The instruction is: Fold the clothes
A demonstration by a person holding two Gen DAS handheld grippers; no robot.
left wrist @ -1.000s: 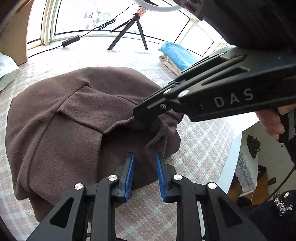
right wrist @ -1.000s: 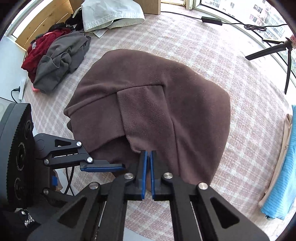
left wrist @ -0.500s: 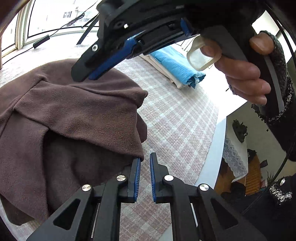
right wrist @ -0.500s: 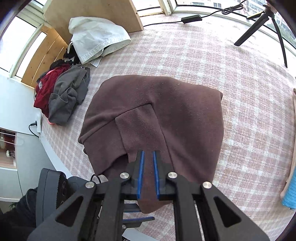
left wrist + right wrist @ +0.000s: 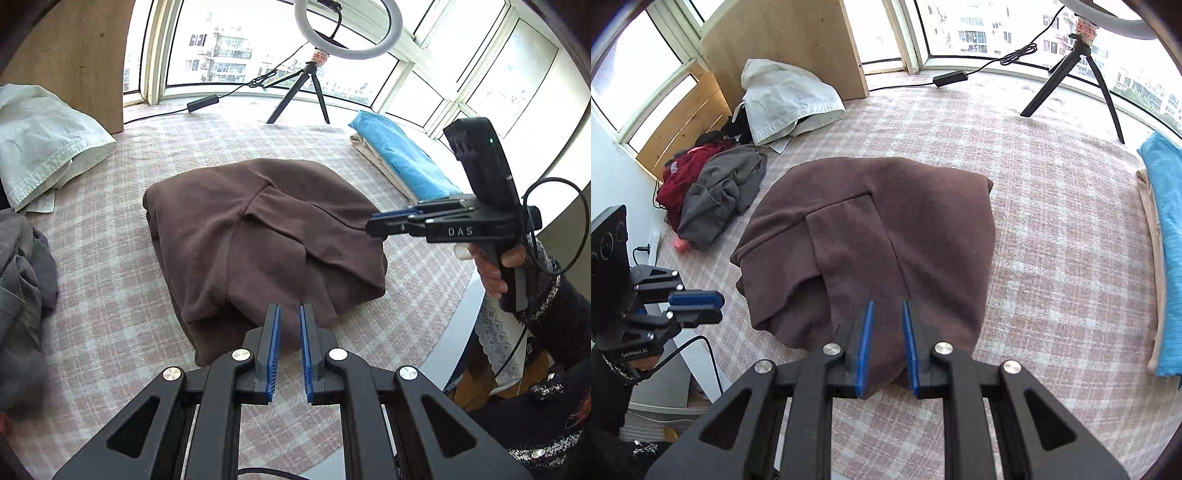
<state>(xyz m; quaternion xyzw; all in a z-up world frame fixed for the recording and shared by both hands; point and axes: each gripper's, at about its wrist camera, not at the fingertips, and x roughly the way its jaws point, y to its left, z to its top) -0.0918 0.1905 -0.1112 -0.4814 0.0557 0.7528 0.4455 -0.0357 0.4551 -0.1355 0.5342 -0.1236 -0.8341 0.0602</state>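
A brown fleece garment (image 5: pixel 266 236) (image 5: pixel 886 229) lies folded into a thick bundle on the checked pink cloth, flaps layered on top. My left gripper (image 5: pixel 288 321) hovers over its near edge, blue pads a narrow gap apart with nothing between them. In the right wrist view it shows at the left (image 5: pixel 698 308), off the garment. My right gripper (image 5: pixel 886 317) hangs above the bundle's near edge, open and empty. In the left wrist view it shows side-on at the bundle's right (image 5: pixel 373 225), held by a hand (image 5: pixel 495 269).
A white garment (image 5: pixel 40 140) and a grey and red clothes heap (image 5: pixel 713 192) lie at the left. Folded blue fabric over a beige piece (image 5: pixel 402 158) sits at the right. A ring-light tripod (image 5: pixel 306 92) and cable stand by the window. The table edge (image 5: pixel 454 325) runs near right.
My right gripper has let go of the brown cloth and opened. Both grippers have pulled back and up from the bundle, and the left jaws have narrowed.
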